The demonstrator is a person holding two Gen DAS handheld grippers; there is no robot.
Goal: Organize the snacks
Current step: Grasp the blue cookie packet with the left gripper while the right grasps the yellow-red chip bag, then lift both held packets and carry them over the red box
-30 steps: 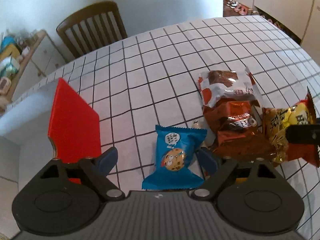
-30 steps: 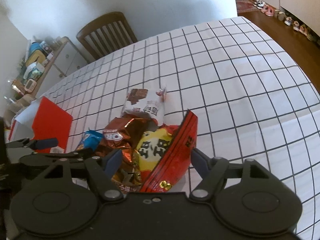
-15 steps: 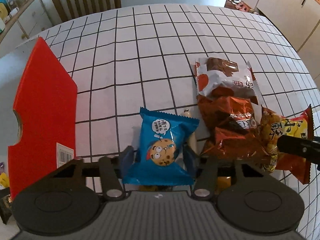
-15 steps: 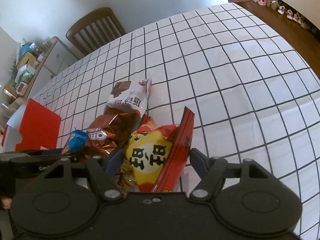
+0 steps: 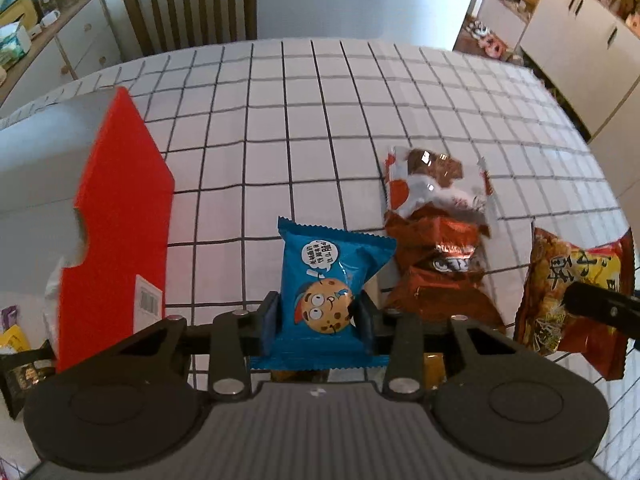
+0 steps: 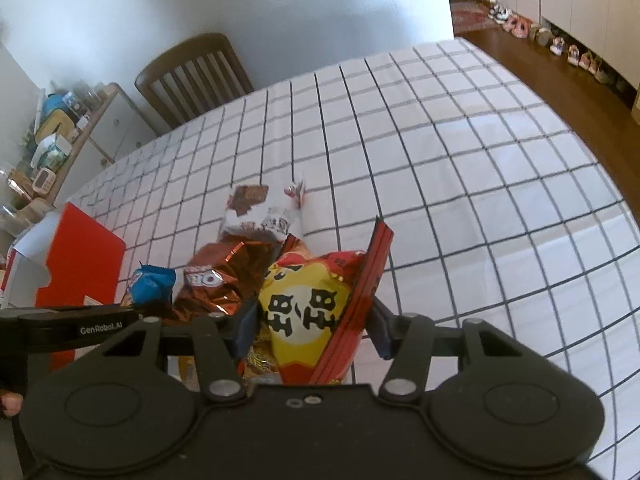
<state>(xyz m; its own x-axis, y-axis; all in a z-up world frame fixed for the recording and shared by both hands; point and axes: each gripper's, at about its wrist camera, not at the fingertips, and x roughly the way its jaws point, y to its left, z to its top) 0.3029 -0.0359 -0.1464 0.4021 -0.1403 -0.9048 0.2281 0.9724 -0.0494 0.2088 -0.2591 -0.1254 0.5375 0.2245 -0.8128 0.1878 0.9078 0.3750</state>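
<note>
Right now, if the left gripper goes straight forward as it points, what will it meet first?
Apart from the blue cookie packet the left gripper already clamps, only bare checked tablecloth lies ahead, probably up to the wooden chair.

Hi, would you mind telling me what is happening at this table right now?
A person is sorting snack packets with two handheld tools. The left tool is shut on a blue cookie packet, next to an open red box. The right tool is around a red-and-yellow bag, jaws against its sides. A brown packet and a white one lie on the checked cloth.
</note>
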